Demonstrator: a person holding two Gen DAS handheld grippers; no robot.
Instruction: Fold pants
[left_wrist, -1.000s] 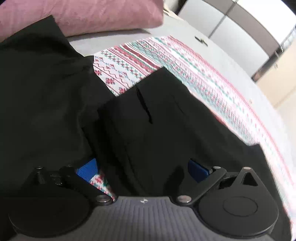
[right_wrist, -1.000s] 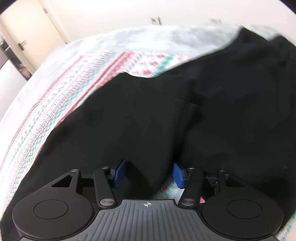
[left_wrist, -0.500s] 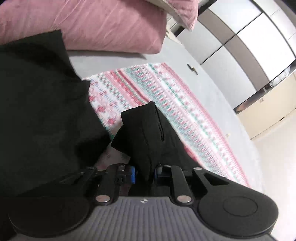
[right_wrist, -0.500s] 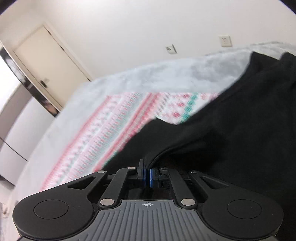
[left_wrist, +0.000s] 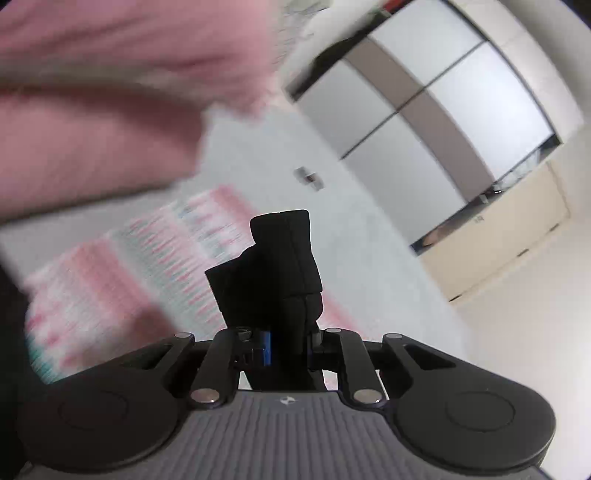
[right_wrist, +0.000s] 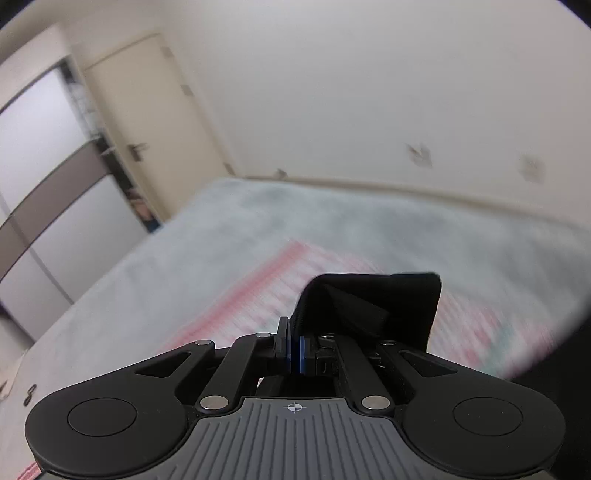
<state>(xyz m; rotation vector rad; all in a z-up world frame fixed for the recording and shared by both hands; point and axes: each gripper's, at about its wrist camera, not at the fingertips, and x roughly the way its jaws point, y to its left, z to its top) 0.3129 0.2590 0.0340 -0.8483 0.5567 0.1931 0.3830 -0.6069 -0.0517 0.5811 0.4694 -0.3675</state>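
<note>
Left wrist view: nearest to us, the left gripper (left_wrist: 288, 349) has its jaws pinched in on a thick bunch of black pants (left_wrist: 275, 266). The blue pads (left_wrist: 266, 350) press the cloth from both sides, narrow gap, fully filled by fabric. The folded cloth stands up out of the jaws, clear of the bed. Below and behind it we see the patterned blanket (left_wrist: 110, 280), red, white and green, badly motion-blurred. Past that, the grey bedcover (left_wrist: 332, 229) with a small dark object (left_wrist: 308, 177) lying on it; too blurred to identify. Upper left, pink pillows (left_wrist: 92, 122). Far right, wardrobe doors (left_wrist: 424, 122) with pale panels.

Right wrist view: the right gripper (right_wrist: 294, 350) is closed almost pad to pad, a thin layer of the same black pants (right_wrist: 373, 306) caught between them. The rest of that edge bulges up and to the right of the jaws, hanging free of the blanket. A dark mass at the far right edge is probably more of the garment, but the view there is poor. Beyond, patterned blanket (right_wrist: 251, 295), then grey bedcover (right_wrist: 295, 210) running to the wall. Farthest: a cream door (right_wrist: 147, 122) with a lever handle, wardrobe panels (right_wrist: 40, 162) to its left, two wall sockets (right_wrist: 419, 153) on the right.
</note>
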